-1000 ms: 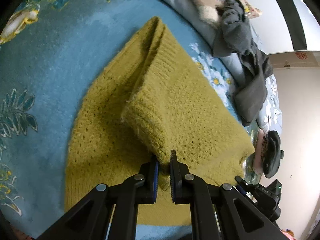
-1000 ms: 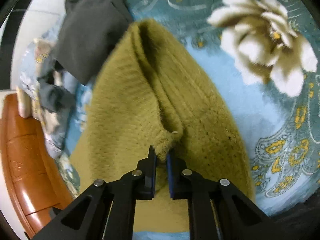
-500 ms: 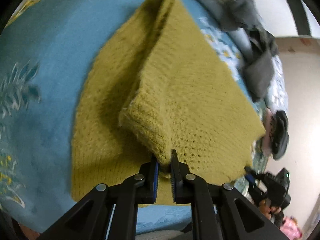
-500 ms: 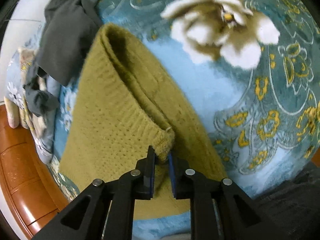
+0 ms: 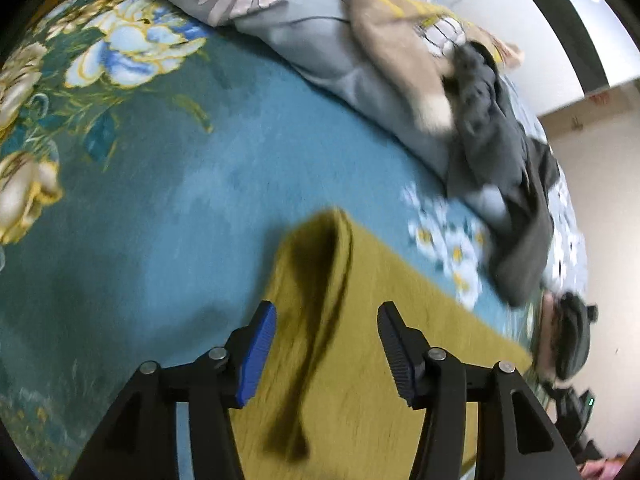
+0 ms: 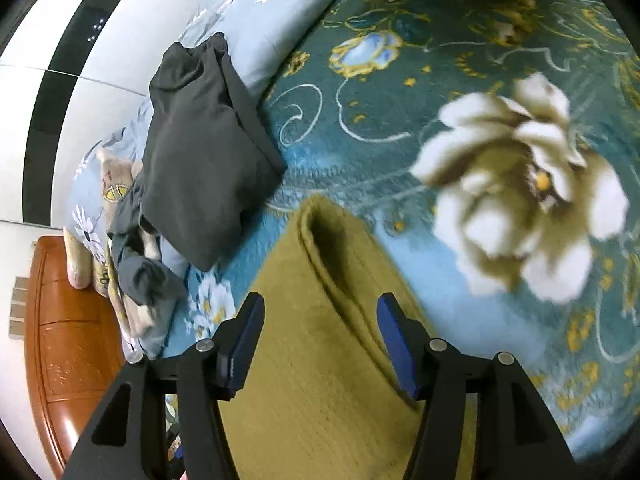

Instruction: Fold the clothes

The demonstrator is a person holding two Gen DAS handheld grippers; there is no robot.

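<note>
A mustard-yellow knit sweater lies folded flat on the teal flowered blanket. It also shows in the right wrist view, with a folded edge running down its middle. My left gripper is open and empty just above the sweater's near part. My right gripper is open and empty above the same sweater, jaws wide on either side of the fold.
A dark grey garment lies crumpled beyond the sweater. A beige garment and a grey flowered pillow lie at the back. A wooden headboard is at the left. The other hand-held gripper shows at the right.
Both grippers have let go of the sweater's edge and opened wide. The lifted layer has dropped flat, and both views have tilted up toward the pillows.
</note>
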